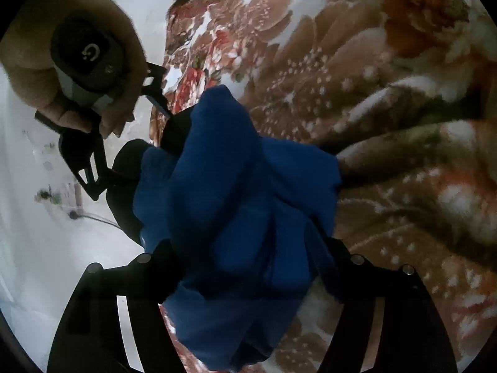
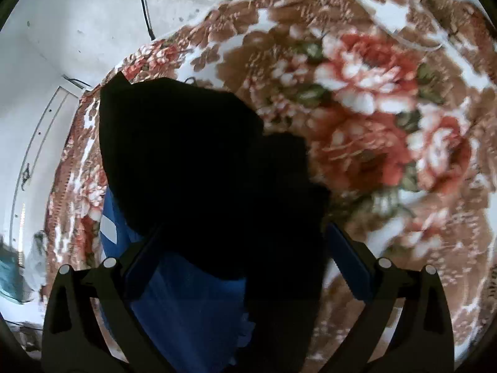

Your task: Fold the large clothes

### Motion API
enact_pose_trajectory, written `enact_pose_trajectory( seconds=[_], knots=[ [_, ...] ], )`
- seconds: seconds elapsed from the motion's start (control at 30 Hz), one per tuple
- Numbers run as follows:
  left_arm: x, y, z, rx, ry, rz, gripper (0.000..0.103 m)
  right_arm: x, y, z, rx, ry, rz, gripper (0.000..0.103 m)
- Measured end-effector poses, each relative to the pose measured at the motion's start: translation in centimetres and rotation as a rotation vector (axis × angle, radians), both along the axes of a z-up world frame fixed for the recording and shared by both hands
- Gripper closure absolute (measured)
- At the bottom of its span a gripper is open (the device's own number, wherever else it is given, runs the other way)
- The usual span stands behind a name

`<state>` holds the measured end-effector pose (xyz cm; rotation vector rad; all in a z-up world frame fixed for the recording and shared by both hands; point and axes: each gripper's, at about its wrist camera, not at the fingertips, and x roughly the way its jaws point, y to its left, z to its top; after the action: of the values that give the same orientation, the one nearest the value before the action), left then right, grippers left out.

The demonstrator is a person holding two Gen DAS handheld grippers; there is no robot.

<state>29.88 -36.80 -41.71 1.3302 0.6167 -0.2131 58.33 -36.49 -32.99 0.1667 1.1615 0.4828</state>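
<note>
A blue garment [image 1: 236, 186] lies bunched on a floral blanket [image 1: 388, 93]. My left gripper [image 1: 248, 248] stands with its jaws wide apart around the bunch; the cloth covers its fingertips, and I see no pad pressing on it. In the left wrist view my right gripper [image 1: 146, 158], held by a hand [image 1: 62, 62], meets the garment's left side. In the right wrist view my right gripper [image 2: 245, 248] is also wide, and both blue pad faces [image 2: 139, 264] show bare. A shadowed fold of cloth [image 2: 192, 155] rises between them, with blue fabric [image 2: 192, 295] below.
The brown, red and white floral blanket [image 2: 372, 108] covers the whole work surface. Its edge drops away to a pale floor [image 1: 46, 248] on the left. A black cable [image 2: 143, 0] runs across the white surface beyond the blanket.
</note>
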Motion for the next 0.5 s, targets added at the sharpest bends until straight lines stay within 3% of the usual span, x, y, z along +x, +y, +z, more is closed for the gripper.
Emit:
enact_pose_trajectory(
  seconds=[0.03, 0.07, 0.1, 0.2, 0.27, 0.33, 0.5],
  knots=[
    [0.1, 0.0, 0.3, -0.015, 0.006, 0.008, 0.031, 0.0, 0.2, -0.1, 0.013, 0.003, 0.007, 0.011],
    [0.5, 0.0, 0.2, -0.024, 0.010, 0.011, 0.029, 0.1, 0.4, -0.3, 0.024, 0.013, 0.024, 0.032],
    [0.8, -0.1, 0.2, -0.037, 0.016, 0.012, 0.029, 0.1, 0.5, -0.4, 0.026, 0.023, 0.033, 0.060],
    [1.2, -0.1, 0.9, -0.078, 0.026, 0.006, 0.027, 0.4, 0.3, -0.9, 0.022, 0.036, 0.030, 0.082],
    [1.0, 0.1, 1.4, -0.113, 0.026, -0.005, 0.027, 0.7, -0.4, -1.2, 0.060, 0.048, 0.022, 0.090],
    [0.5, 0.6, 2.5, -0.176, 0.034, -0.016, 0.026, 0.6, -1.1, -0.8, 0.073, 0.040, 0.026, 0.092],
    [-0.7, 5.2, 9.3, -0.476, 0.055, 0.021, 0.022, 0.1, -2.7, 0.7, 0.027, 0.022, 0.069, 0.093]
  ],
)
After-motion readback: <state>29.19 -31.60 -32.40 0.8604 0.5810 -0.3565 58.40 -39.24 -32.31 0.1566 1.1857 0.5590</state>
